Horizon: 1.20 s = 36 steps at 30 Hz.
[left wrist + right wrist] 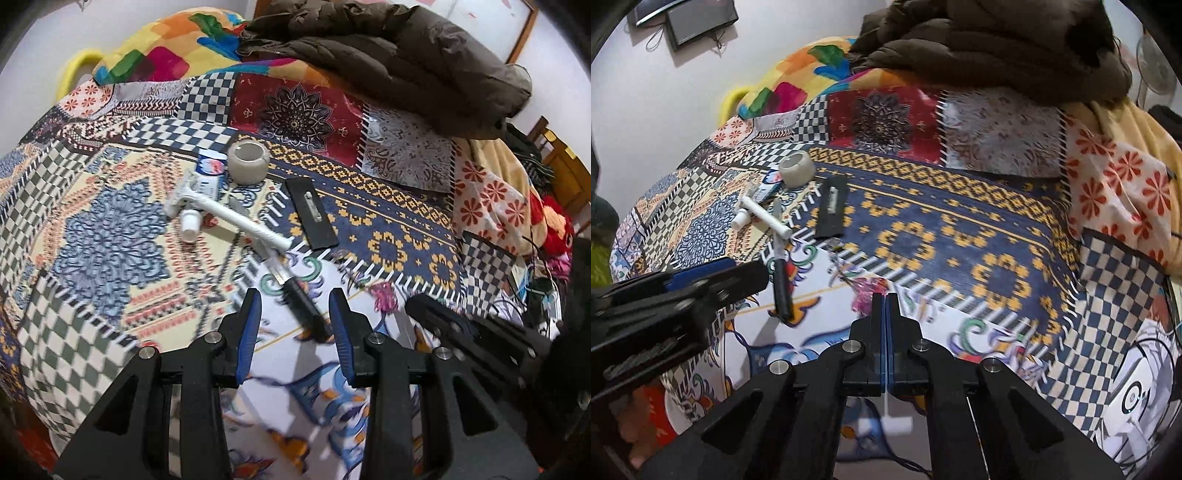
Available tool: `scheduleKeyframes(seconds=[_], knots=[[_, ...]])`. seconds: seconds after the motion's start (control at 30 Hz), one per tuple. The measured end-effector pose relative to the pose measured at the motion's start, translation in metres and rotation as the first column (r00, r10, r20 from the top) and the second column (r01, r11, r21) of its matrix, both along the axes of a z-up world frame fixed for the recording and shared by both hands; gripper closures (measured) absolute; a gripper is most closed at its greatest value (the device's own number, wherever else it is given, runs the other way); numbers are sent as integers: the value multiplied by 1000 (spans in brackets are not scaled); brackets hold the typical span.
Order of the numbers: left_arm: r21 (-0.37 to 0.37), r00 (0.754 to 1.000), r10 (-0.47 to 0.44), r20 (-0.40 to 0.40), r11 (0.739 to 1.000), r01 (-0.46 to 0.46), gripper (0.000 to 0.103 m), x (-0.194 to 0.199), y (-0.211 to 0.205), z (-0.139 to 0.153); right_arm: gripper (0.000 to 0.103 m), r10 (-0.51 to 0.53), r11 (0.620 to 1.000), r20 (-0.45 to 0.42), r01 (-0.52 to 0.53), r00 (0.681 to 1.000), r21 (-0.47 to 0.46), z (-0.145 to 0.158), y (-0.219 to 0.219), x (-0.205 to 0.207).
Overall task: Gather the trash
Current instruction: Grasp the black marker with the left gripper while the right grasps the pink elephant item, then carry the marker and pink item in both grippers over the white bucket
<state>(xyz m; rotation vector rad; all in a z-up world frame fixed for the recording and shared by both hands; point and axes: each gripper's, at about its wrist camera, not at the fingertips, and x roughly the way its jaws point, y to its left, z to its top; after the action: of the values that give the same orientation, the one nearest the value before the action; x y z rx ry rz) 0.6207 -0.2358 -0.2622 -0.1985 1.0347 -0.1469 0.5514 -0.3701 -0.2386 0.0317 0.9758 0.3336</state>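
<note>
Lowering the left gripper [295,306], jaws partly open, squarely astride the black-handled pen [301,301] lying on the patchwork bedspread [388,236] gives a clean pinch, while the right gripper [885,301], jaws closed and empty, waits beside.

Seen from the left wrist, a patchwork bedspread [388,221] lies mostly bare from three to six o'clock. Clutter crowds eleven o'clock: a tape roll [248,157], a toothpaste tube [202,184], a white razor [225,214]. A black pen [304,304] sits at centre, a black strip [311,214] at one o'clock, and a brown jacket [388,55] blocks twelve.
</note>
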Motion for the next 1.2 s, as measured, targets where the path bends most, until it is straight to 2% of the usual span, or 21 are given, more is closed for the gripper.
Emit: scheduleKeyframes(seconds=[0.07, 0.13, 0.23, 0.27, 0.37, 0.4, 0.5, 0.6, 0.67, 0.73, 0.77, 0.83, 0.93, 1.03, 1.2], knots=[[22, 1000, 16, 3, 1000, -16, 66, 3, -7, -4, 102, 11, 1000, -4, -11, 1000, 6, 0, -2, -1], [90, 999, 37, 24, 995, -39, 66, 3, -15, -7, 102, 45, 999, -18, -45, 999, 22, 0, -2, -4], [155, 998, 54, 28, 986, -58, 66, 2, -17, -15, 100, 67, 997, -5, -67, 998, 45, 5, -2, -8], [163, 998, 61, 26, 985, -64, 66, 1, -14, -18, 95, 77, 996, -4, -76, 997, 45, 6, 0, -9], [169, 996, 87, 35, 981, -91, 72, -5, -2, -20, 69, 88, 996, 3, -88, 996, 21, 6, 5, -8], [162, 996, 86, 40, 983, -91, 76, -6, 2, -21, 68, 83, 996, 11, -84, 996, 20, 5, 7, -8], [145, 997, 64, 47, 987, -70, 86, -9, 12, -21, 68, 59, 998, 9, -58, 998, -17, -3, 14, -1], [124, 998, 32, 50, 992, -38, 87, -9, 17, -22, 68, 38, 998, 10, -37, 999, -45, -11, 19, 6], [121, 998, 7, 57, 993, -14, 88, -7, 17, -22, 68, 30, 997, 46, -26, 999, -74, -13, 26, 4], [112, 998, -10, 64, 994, 2, 89, -6, 18, -22, 74, 26, 989, 82, -14, 996, -146, -14, 37, 1], [106, 998, -15, 62, 994, 9, 90, -5, 18, -22, 82, 45, 987, 94, -29, 995, -158, -15, 43, -1], [83, 998, -33, 48, 996, 29, 90, -5, 20, -21, 82, 33, 987, 88, -19, 996, -160, -13, 45, -1], [9, 998, -59, 10, 998, 59, 91, -9, 25, -20, 83, 14, 995, 51, -9, 999, -103, -12, 38, 5], [-30, 997, -73, -18, 997, 73, 91, -20, 27, -19, 83, -3, 999, 2, 3, 1000, -32, -6, 27, 5], [-26, 994, -108, -28, 994, 108, 91, -47, 27, -6, 83, -11, 1000, 26, 12, 1000, -27, 16, 21, -13]])
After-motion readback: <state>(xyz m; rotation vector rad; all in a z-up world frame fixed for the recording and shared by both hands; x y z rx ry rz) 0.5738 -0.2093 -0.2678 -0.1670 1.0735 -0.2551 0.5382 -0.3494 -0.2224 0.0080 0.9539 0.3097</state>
